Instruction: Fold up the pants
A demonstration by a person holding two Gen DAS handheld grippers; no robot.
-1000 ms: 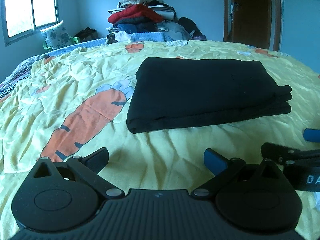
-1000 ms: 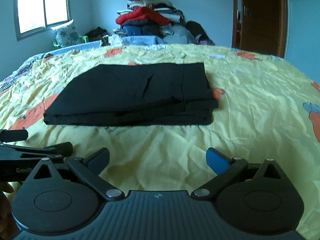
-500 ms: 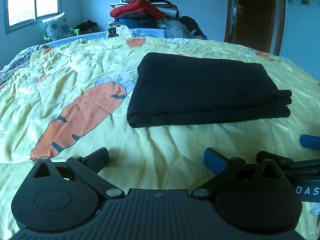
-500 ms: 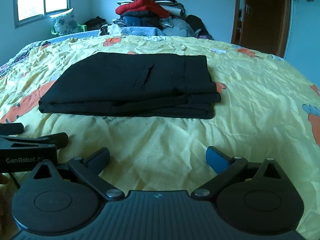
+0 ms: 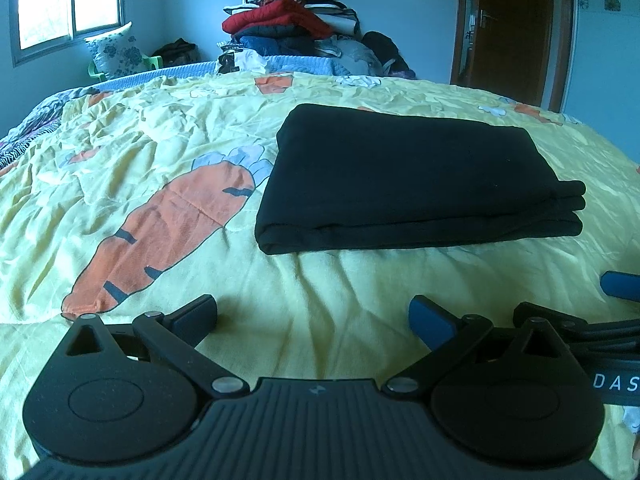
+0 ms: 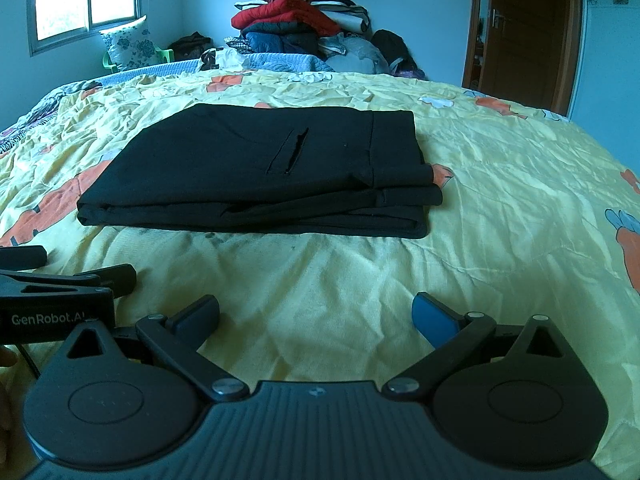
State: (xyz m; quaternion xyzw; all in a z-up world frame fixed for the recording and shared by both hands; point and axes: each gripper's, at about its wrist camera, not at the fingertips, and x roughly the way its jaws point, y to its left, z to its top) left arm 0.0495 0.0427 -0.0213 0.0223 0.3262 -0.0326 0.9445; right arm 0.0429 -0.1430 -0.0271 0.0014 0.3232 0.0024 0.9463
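Pants, black woven fabric (image 6: 256, 176), are seen folded into a flat layered rectangle lying on the yellow carrot-print bedsheet (image 5: 168, 152), well beyond both tools. Left gripper (image 5: 314, 314) and right gripper (image 6: 316, 312) are held side by side low over bare sheet, fingers spread wide, nothing gripped. Compared with a second ago, the stack is unchanged while both views have settled slightly lower and further back. The fold is judged complete; withdrawal is indicated.
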